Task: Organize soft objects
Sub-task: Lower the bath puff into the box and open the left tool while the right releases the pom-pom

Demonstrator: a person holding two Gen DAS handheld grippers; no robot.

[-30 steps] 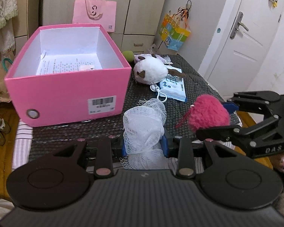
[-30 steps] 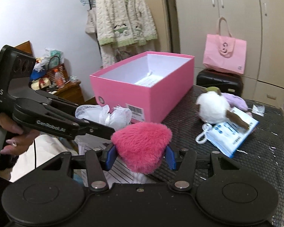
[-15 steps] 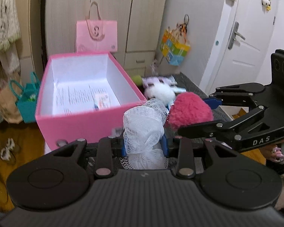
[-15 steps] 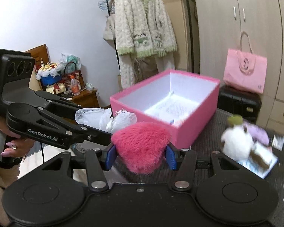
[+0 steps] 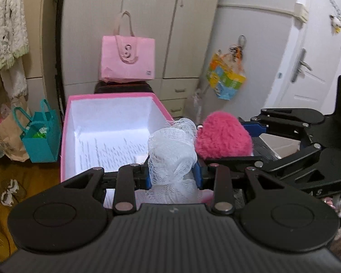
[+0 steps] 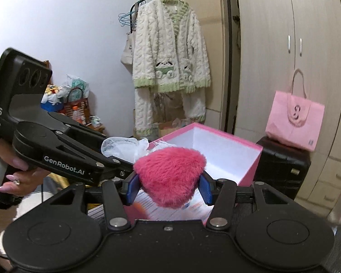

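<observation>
— Pink cardboard is most of what shows: an open pink box (image 5: 66,136) with white inner walls and a printed sheet lying on its floor. Where does it stand?

— On a dark tabletop (image 6: 245,211), though only a sliver shows beside the box in the right wrist view. Behind it a pink tote bag (image 5: 127,59) sits on a black case before pale wardrobe doors. A white door (image 5: 307,52) is off to the right, a teal bag (image 5: 42,141) stands on the wooden floor to the left, and a cream knitted cardigan (image 6: 170,52) hangs from a rail.

— And the soft things?

— The left gripper (image 5: 173,174) is pinched on a white mesh puff (image 5: 171,157), its blue pads pressed into the lower part. The puff rises upright from between the pads, its long axis vertical, the crown bulging above them, held over the near right part of the box.

— The other one?

— The right gripper (image 6: 169,187) is clamped on a pink fluffy plush (image 6: 170,175), squeezed from both sides. It is heart-like, broad side up and narrow tip pointing down toward the printed sheet. It hangs above the open box, just beside the puff; whether the two touch I cannot tell.
</observation>
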